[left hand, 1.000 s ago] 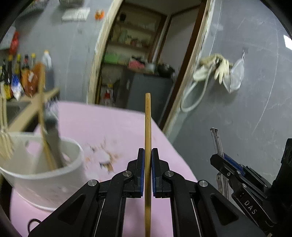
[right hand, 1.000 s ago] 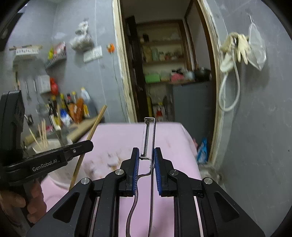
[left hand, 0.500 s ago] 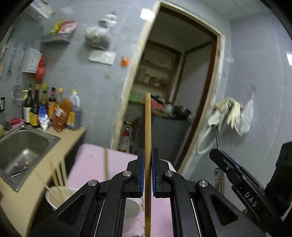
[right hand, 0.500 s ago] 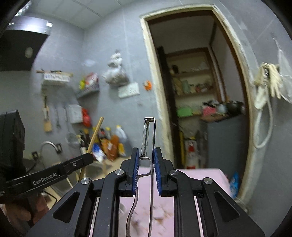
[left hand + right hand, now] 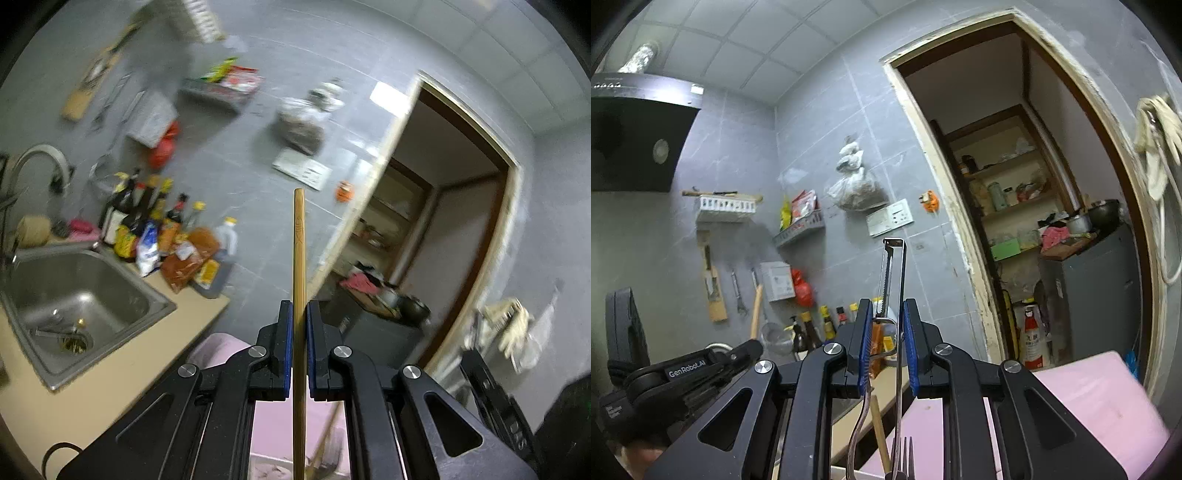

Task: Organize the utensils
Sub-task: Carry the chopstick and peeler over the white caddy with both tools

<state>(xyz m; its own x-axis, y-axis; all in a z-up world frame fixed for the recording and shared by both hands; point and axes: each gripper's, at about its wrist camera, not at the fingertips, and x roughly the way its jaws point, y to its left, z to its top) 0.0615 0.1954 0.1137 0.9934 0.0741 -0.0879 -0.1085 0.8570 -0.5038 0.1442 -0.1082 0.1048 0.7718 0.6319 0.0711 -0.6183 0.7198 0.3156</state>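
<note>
Upright, a chopstick (image 5: 299, 280) sits clamped in the left tool (image 5: 299, 332), a peeler (image 5: 892, 288) in the right tool (image 5: 888, 332).

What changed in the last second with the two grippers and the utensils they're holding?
Both grippers lifted and swung away from the pink table and the white tub toward the sink and the tiled wall. Nothing was picked up or released. The left gripper stays clamped on the bamboo chopstick, and the right gripper on the metal peeler.

walls: grey tiled wall (image 5: 746, 155) | doorway: pale wooden door frame (image 5: 960, 206) | sink: stainless steel sink (image 5: 74, 295) | desk: pink-covered desk (image 5: 1100, 398)
</note>
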